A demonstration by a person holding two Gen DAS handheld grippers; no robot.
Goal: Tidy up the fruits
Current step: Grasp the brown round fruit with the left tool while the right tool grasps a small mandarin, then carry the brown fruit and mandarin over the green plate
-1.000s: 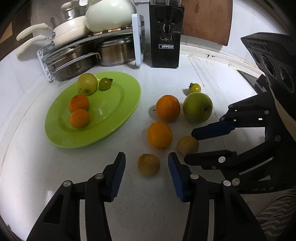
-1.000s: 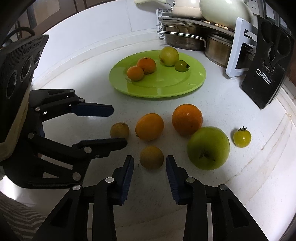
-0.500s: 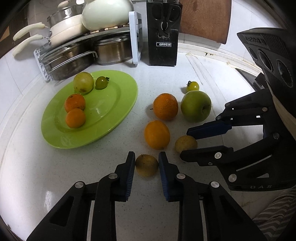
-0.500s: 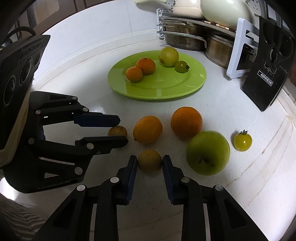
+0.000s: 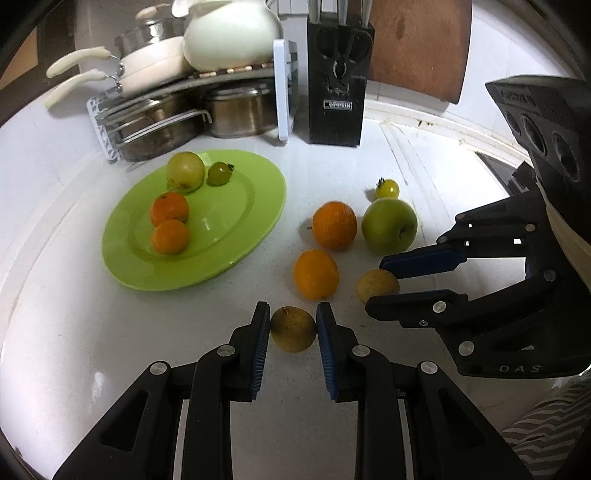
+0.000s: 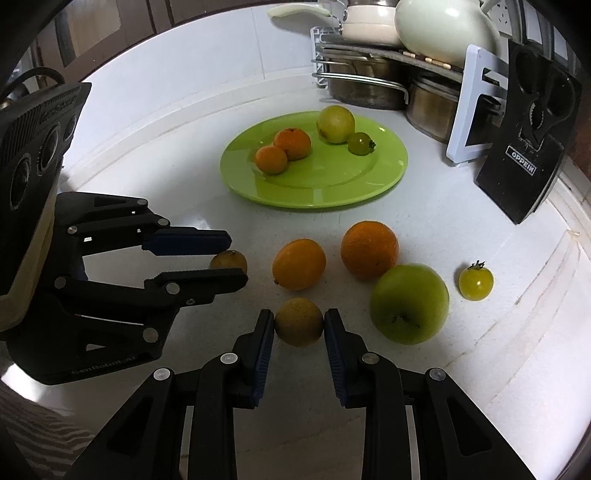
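Observation:
My left gripper [image 5: 292,326] is shut on a small brown-yellow fruit [image 5: 293,328] resting on the white counter. My right gripper [image 6: 299,325] is shut on a second small yellowish fruit [image 6: 299,322], also seen in the left wrist view [image 5: 376,285]. A green plate [image 5: 240,229] holds two small oranges, a yellow-green fruit and a green tomato. Loose on the counter lie two oranges [image 5: 334,225] [image 5: 316,274], a green apple [image 5: 389,225] and a yellow tomato [image 5: 387,188].
A pot rack with steel pots [image 5: 162,118] and a white kettle [image 5: 229,35] stands at the back. A black knife block [image 5: 338,88] and a wooden board [image 5: 421,44] stand behind the fruit. The counter's raised edge [image 6: 546,295] runs on the right.
Both grippers moved forward and closed, each now clamping a small fruit that earlier lay between open fingers.

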